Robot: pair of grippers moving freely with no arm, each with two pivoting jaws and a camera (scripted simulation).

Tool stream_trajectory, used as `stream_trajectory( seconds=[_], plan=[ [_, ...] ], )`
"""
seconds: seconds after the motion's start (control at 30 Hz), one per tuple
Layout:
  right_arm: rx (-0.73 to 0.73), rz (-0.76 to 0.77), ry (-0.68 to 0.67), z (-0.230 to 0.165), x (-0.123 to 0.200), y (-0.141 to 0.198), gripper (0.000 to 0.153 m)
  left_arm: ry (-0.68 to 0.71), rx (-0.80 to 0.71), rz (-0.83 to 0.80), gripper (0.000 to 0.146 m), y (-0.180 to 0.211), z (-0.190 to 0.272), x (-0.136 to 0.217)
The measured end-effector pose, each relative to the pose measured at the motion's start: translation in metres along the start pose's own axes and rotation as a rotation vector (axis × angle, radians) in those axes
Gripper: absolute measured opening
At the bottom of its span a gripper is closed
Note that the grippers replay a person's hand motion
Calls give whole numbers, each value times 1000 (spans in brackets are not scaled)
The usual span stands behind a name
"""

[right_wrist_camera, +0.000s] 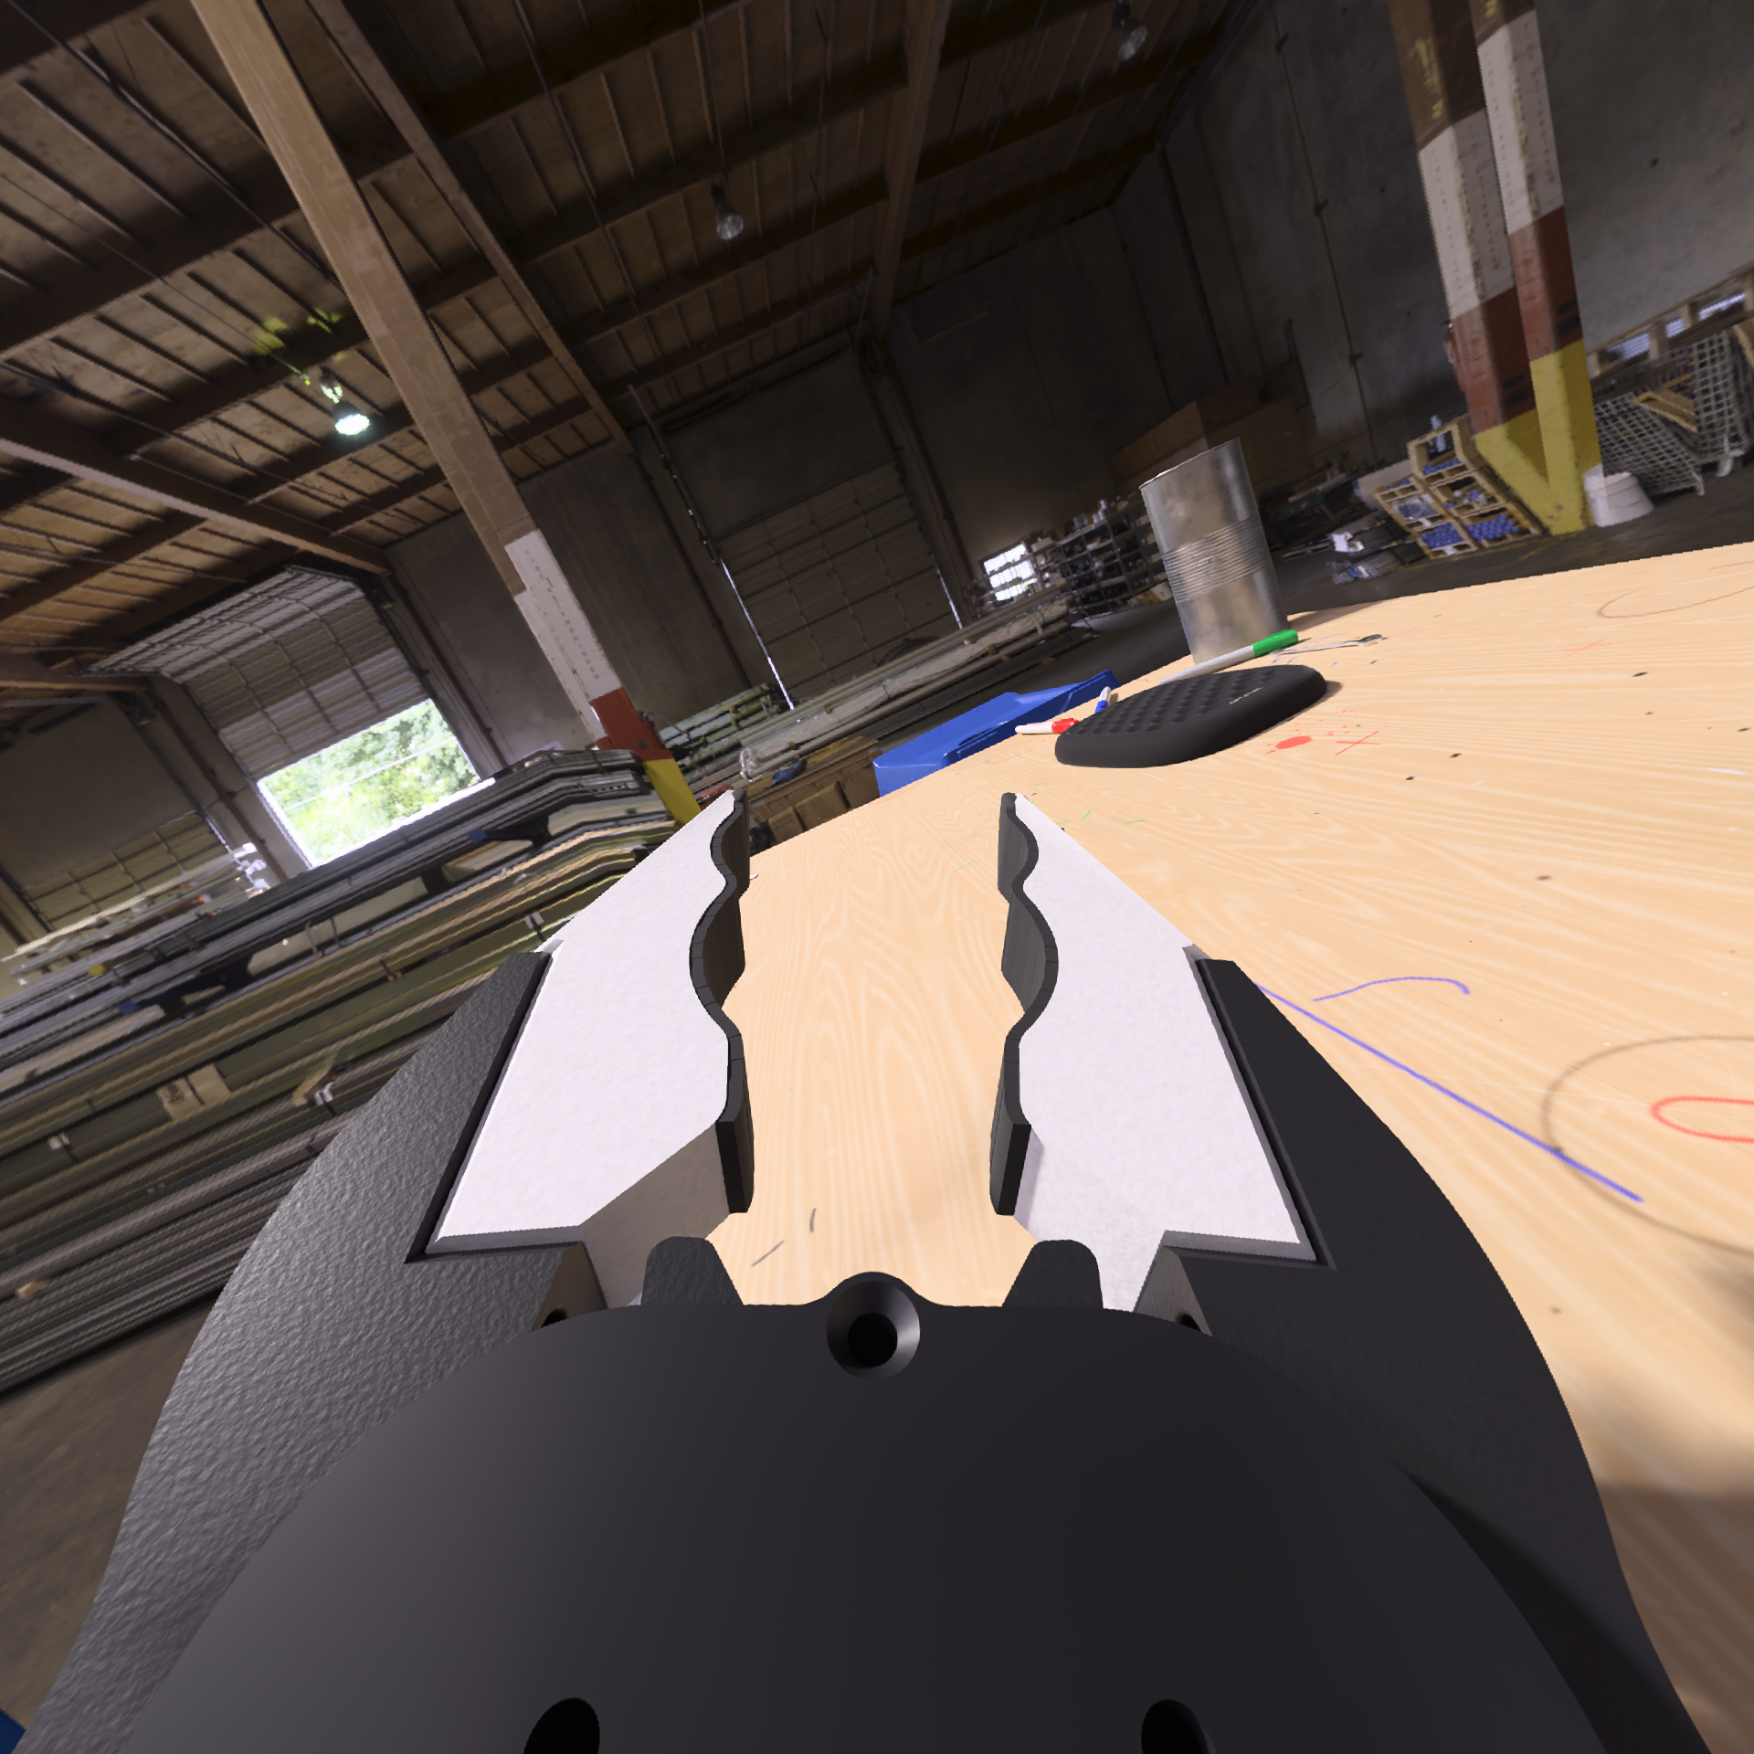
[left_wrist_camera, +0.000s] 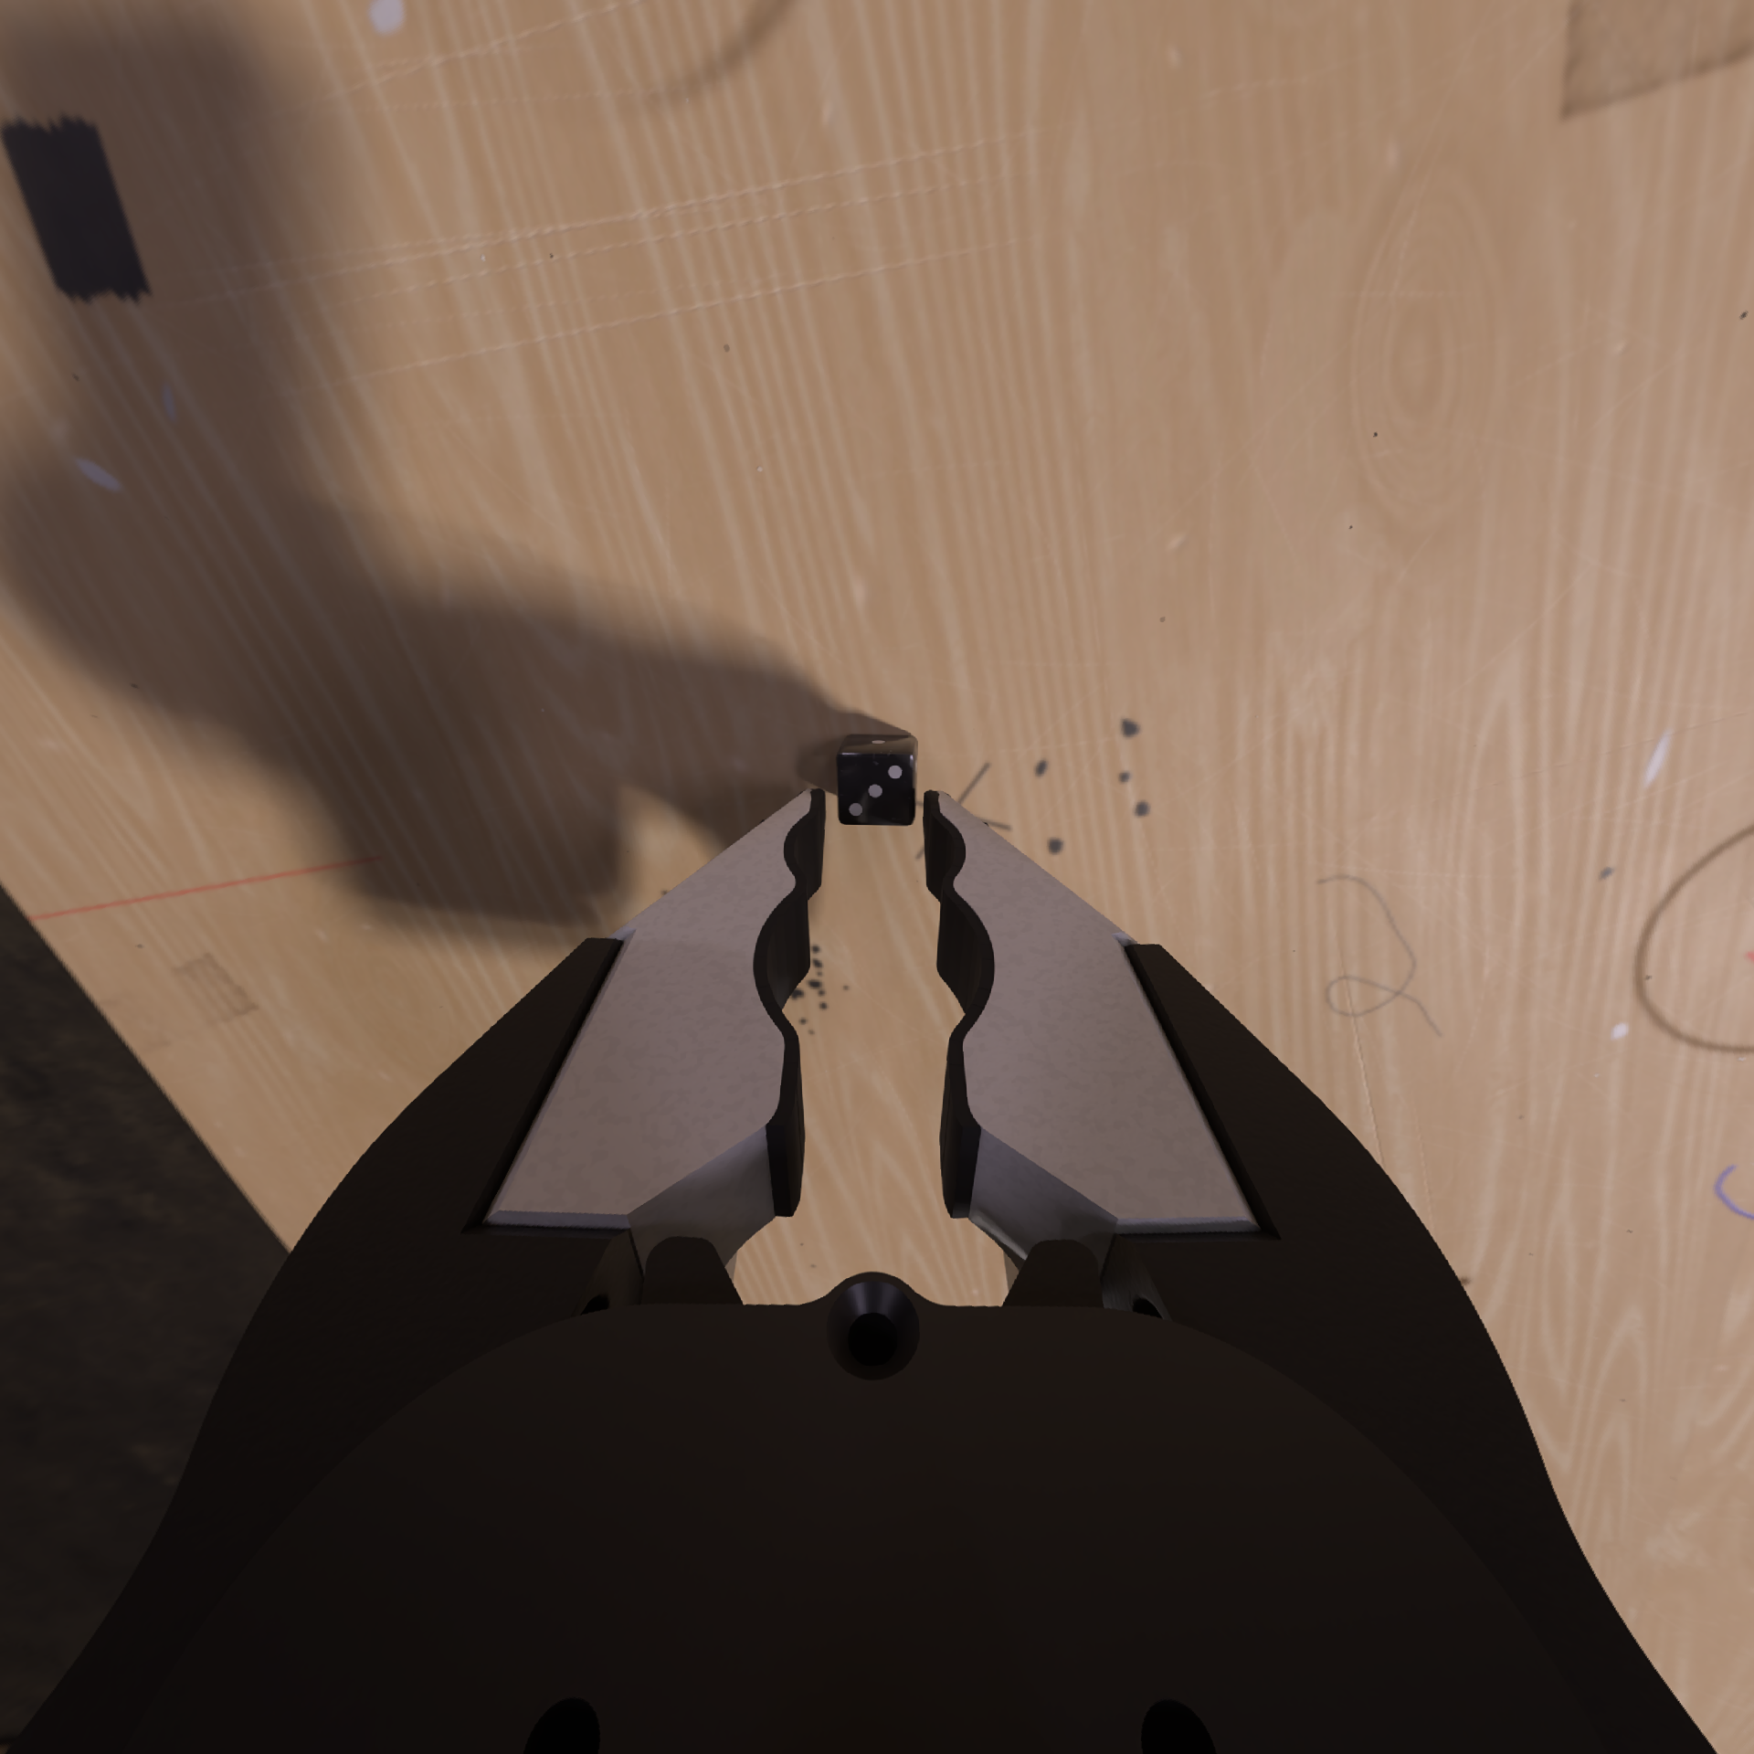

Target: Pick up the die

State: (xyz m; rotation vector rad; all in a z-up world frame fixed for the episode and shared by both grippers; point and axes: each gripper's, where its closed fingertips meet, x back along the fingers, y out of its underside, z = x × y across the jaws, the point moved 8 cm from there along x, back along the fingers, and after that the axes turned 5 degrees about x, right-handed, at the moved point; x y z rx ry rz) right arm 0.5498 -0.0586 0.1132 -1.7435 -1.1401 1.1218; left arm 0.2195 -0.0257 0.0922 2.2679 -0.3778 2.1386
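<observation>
The die (left_wrist_camera: 876,780) is a small black cube with white pips; it sits on the wooden table (left_wrist_camera: 1234,475) directly ahead of the left gripper (left_wrist_camera: 871,807), at 12 o'clock from its fingertips, with its near face square to the camera. The tips flank the die's near lower edge, one just beside each side, and a thin gap shows on both sides, so the left gripper is released and grasps nothing yet. For a sound grip, advance along the 12 o'clock line until the die sits fully between the inner pads rather than at the extreme tips, keep the die centred so both pads meet it together, then close on the two flat side faces; contact on one side first is likely to push or spin so light a cube. The gripper's shadow lies from 9 to 11 o'clock. The right gripper (right_wrist_camera: 871,821) is spread wide, empty, above bare table; a black pad (right_wrist_camera: 1191,714) and metal can (right_wrist_camera: 1215,550) lie far off at 1 o'clock.
</observation>
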Motion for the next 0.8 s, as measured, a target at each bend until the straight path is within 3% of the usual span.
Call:
stream_trajectory(
  seconds=[0.13, 0.37, 0.8],
  plan=[
    [-1, -3, 0, 0, 0, 0, 53, 58, 57, 19, 16, 2, -5, -1],
    [1, -2, -1, 0, 0, 0, 53, 20, 155, 38, 16, 10, -5, 7],
    [2, -8, -3, -1, -1, 1, 53, 23, 165, -1, 16, 20, 4, 7]
  ],
)
